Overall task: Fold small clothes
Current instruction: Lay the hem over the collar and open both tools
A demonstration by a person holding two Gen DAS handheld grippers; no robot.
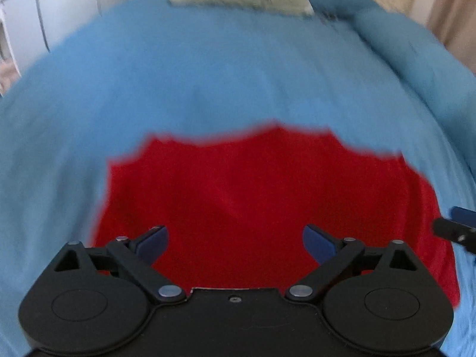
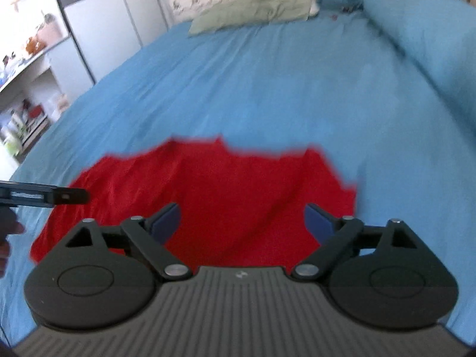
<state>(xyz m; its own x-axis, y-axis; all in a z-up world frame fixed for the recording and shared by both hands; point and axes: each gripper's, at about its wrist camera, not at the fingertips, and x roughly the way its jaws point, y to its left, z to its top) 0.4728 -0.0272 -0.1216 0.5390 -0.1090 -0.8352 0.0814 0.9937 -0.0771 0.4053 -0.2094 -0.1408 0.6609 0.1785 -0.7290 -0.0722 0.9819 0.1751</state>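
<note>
A small red garment lies spread flat on the blue bed sheet; it also shows in the right wrist view. My left gripper is open and empty, held above the garment's near left part. My right gripper is open and empty above the garment's near right part. The right gripper's tip shows at the right edge of the left wrist view. The left gripper's finger shows at the left edge of the right wrist view. Both views are blurred.
A green and cream pillow lies at the head of the bed. A rolled blue duvet runs along the right side. A wardrobe and cluttered shelves stand to the left of the bed.
</note>
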